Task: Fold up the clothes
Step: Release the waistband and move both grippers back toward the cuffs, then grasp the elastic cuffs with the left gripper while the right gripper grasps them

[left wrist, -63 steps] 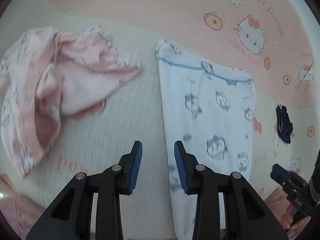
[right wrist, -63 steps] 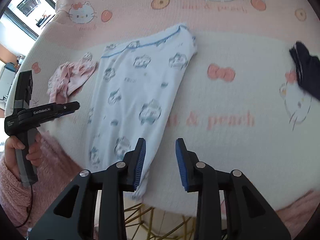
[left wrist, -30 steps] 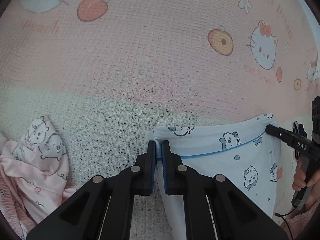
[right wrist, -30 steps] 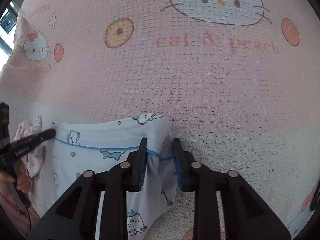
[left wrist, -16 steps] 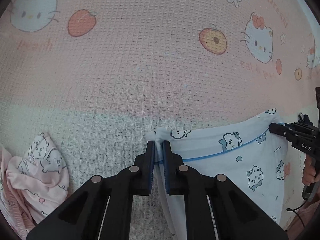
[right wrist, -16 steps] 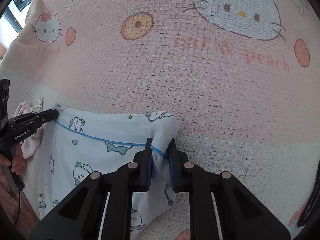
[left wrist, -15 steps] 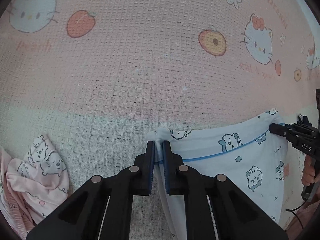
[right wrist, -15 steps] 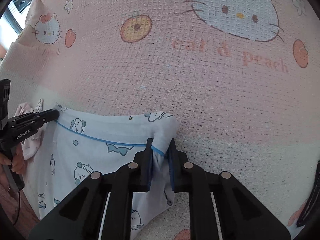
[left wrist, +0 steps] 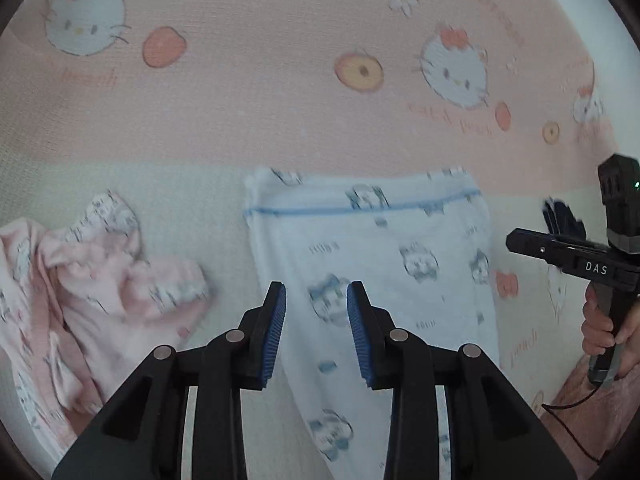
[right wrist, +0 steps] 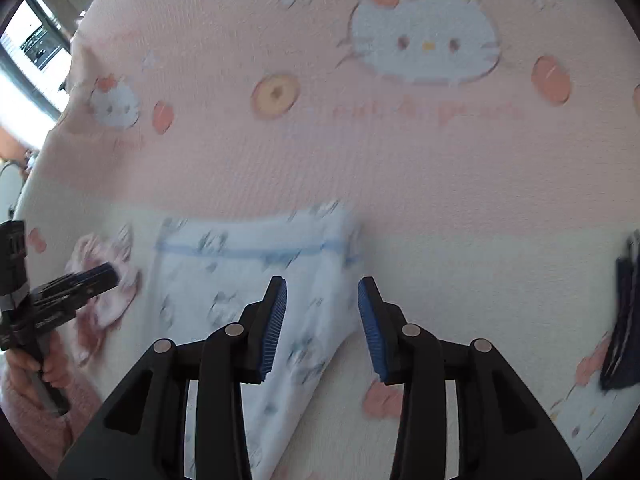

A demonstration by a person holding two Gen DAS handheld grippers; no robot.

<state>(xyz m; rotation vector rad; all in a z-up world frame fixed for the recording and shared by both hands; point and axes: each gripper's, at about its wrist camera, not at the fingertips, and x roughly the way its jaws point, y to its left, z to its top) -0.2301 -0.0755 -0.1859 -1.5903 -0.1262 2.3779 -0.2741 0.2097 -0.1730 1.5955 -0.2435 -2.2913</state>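
The white baby trousers with little blue animal pictures [left wrist: 372, 264] are lying flat on the pink and cream cartoon-cat blanket [left wrist: 248, 112]. The left tool [left wrist: 316, 320] is hanging above them, and its jaws are opening with nothing pinched between them. The right tool [right wrist: 322, 320] is hanging over the trousers' other edge, and its jaws are opening too, holding nothing. A crumpled pink garment [left wrist: 80, 280] is lying just beside the trousers. A dark blue cloth [right wrist: 624, 320] is sitting well apart.

bed cover [left wrist: 260, 128]: pink and cream, white cat faces, orange fruit
trousers [left wrist: 372, 264]: white, blue animal print, blue stripe
crumpled garment [left wrist: 100, 280]: pink, printed
gripper pads [left wrist: 276, 332]: blue
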